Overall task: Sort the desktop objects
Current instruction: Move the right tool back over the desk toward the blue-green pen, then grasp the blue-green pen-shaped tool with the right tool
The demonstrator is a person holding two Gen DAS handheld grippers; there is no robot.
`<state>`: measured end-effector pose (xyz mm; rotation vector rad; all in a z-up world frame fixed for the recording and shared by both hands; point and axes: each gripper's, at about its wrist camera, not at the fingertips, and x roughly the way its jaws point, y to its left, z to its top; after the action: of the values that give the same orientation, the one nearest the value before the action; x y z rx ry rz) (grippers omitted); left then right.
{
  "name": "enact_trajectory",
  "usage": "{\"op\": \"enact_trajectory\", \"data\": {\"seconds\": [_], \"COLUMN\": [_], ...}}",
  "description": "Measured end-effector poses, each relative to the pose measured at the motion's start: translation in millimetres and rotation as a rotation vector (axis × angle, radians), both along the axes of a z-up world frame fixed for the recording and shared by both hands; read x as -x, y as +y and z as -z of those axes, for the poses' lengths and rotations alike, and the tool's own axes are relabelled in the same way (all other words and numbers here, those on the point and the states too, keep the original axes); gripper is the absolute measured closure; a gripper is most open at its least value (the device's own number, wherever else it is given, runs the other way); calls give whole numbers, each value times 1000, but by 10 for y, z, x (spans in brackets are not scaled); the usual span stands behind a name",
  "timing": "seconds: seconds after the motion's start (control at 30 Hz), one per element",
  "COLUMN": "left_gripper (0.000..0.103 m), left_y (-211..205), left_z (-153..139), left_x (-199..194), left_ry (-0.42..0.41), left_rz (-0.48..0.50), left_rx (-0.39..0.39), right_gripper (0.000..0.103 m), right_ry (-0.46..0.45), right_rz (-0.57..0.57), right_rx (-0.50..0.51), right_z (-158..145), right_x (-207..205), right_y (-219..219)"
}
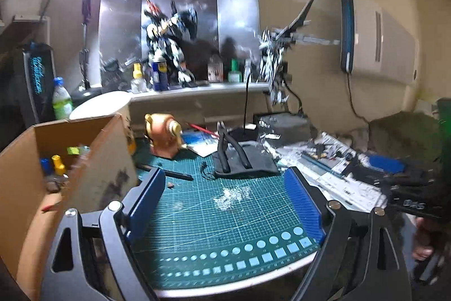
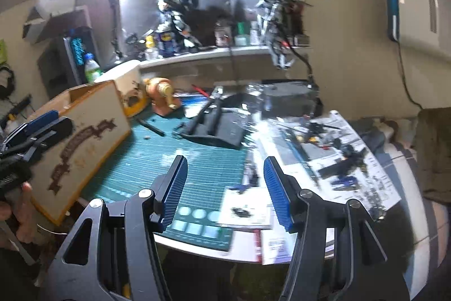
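My left gripper (image 1: pixel 225 182) is open and empty above the green cutting mat (image 1: pixel 225 222). My right gripper (image 2: pixel 225 174) is open and empty over the mat's right front corner (image 2: pixel 203 177). A cardboard box (image 1: pixel 93 160) stands at the left with small paint bottles (image 1: pixel 57 164) inside; it also shows in the right wrist view (image 2: pixel 93 137). Black-handled pliers (image 1: pixel 228 148) lie on a black pad (image 1: pixel 253 160) at the mat's far edge; they also show in the right wrist view (image 2: pixel 208 112). A black pen (image 1: pixel 169 172) lies on the mat. An orange sharpener-like object (image 1: pixel 165 136) stands behind.
Printed sheets with small dark model parts (image 2: pixel 338 157) cover the desk's right side. A small leaflet (image 2: pixel 248 208) lies between my right fingers. Model robots (image 1: pixel 169 41) and bottles stand on the back shelf. A green drink bottle (image 1: pixel 62 99) stands far left.
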<state>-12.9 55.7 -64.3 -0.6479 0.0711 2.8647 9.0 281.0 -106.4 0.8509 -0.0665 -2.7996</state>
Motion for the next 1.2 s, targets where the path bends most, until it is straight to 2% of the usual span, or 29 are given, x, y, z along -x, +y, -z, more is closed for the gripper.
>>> {"op": "enact_trajectory", "data": {"seconds": [0.27, 0.37, 0.43, 0.5, 0.63, 0.77, 0.83, 1.03, 1.13, 1.2], "left_gripper": [15, 15, 15, 15, 15, 15, 15, 15, 15, 15], "left_y": [90, 142, 243, 358, 601, 682, 716, 835, 895, 908], "left_z": [388, 456, 493, 509, 574, 661, 709, 756, 750, 754], "left_x": [543, 740, 854, 911, 1039, 1111, 1145, 1207, 1214, 1214], "left_ry": [-117, -154, -192, -201, -223, -256, -267, -286, -284, -288], "left_rz": [-27, -4, 45, 85, 148, 177, 176, 195, 208, 213], "left_rx": [7, -27, -51, -57, -35, -42, -32, -11, -2, -4], "right_gripper": [49, 49, 49, 55, 74, 82, 83, 84, 94, 94], "right_ry": [-41, -49, -65, -91, -161, -230, -250, -244, -247, -246], "right_rz": [62, 60, 36, -16, -96, -175, -198, -202, -194, -176], "right_rx": [-40, -81, -126, -169, -244, -318, -341, -286, -266, -268], "right_z": [257, 355, 453, 543, 702, 862, 951, 981, 979, 959], "right_x": [144, 272, 418, 601, 899, 1187, 1214, 1170, 1143, 1126], "right_y": [400, 526, 614, 683, 706, 724, 681, 747, 720, 684]}}
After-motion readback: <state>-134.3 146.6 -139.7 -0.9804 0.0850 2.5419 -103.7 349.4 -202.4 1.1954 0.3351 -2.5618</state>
